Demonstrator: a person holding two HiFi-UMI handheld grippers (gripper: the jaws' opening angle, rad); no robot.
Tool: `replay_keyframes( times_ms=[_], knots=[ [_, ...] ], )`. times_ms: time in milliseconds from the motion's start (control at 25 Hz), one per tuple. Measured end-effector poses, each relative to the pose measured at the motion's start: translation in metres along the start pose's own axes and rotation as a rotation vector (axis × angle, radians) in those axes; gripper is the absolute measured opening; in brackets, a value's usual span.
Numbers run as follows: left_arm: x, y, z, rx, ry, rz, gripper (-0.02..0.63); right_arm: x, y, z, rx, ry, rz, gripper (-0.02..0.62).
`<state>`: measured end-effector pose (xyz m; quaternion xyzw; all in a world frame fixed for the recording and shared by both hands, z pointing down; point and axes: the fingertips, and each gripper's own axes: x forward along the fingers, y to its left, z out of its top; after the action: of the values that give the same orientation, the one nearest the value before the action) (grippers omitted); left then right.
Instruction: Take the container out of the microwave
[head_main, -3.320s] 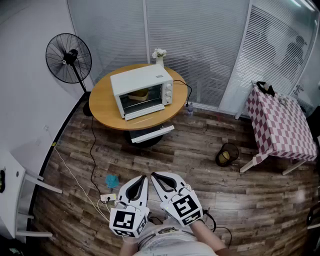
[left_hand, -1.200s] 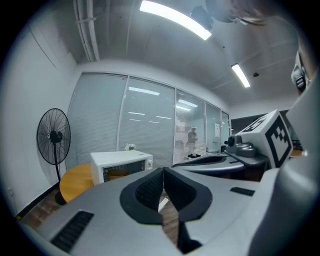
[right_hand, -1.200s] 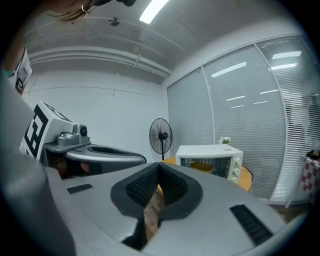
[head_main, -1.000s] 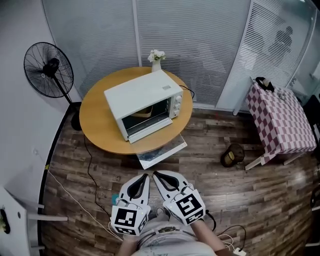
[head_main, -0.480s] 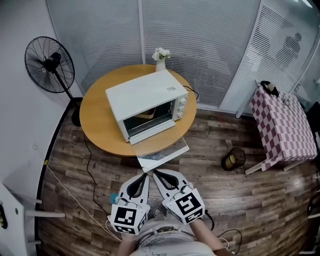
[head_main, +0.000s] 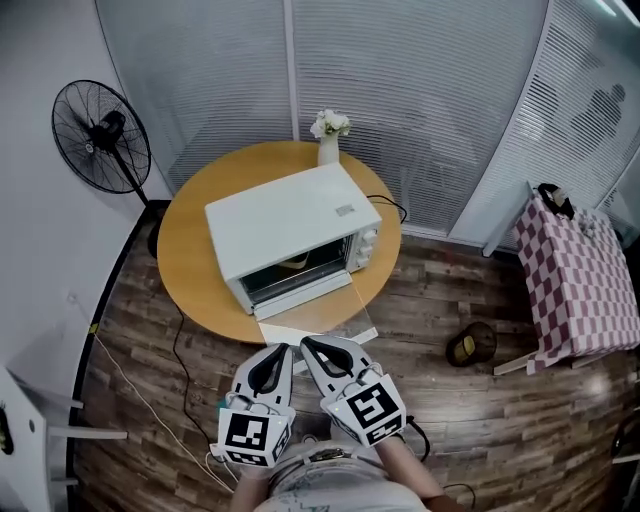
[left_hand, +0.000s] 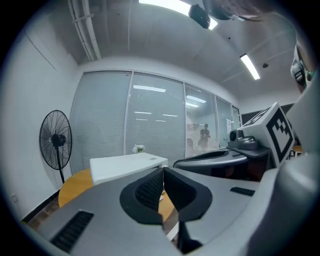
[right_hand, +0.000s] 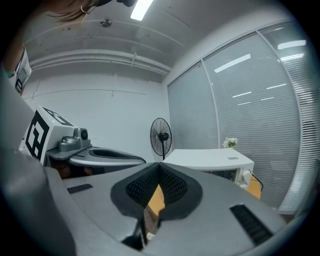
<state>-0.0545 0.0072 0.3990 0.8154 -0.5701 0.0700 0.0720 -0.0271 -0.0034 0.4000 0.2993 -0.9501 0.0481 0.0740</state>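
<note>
The container (head_main: 294, 264) shows only as a small yellowish shape behind the front opening of the white microwave (head_main: 290, 225); its form cannot be made out. The microwave stands on a round wooden surface (head_main: 190, 250), and its glass door (head_main: 318, 318) is folded down toward the person, jutting past the surface's near edge. A white vase of flowers (head_main: 329, 135) stands on the surface just behind the microwave. A black standing fan (head_main: 103, 137) is on the floor to the left of the surface. A table with a checked cloth (head_main: 580, 280) stands well apart at the right, and a small round basket (head_main: 472, 344) lies on the wooden floor (head_main: 480, 420) near it. The left gripper (head_main: 283, 347) and the right gripper (head_main: 306, 343) are held side by side low in the head view, near the door's edge and pointing toward the microwave. Each has its jaws closed tip to tip with nothing between them, and neither touches the microwave or the door.
</note>
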Motion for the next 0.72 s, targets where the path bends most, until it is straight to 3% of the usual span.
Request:
replay_keyframes(
  times_ms=[400,720],
  knots=[
    [0.065,0.006,0.018,-0.040,-0.007,0.034,0.014,0.024,-0.065,0.008,0.012,-0.003,0.042,-0.007],
    [0.104,0.007,0.013,-0.036,0.023,0.106,0.014,0.040,-0.102,0.005,-0.017,0.021,0.116,-0.006]
  ],
)
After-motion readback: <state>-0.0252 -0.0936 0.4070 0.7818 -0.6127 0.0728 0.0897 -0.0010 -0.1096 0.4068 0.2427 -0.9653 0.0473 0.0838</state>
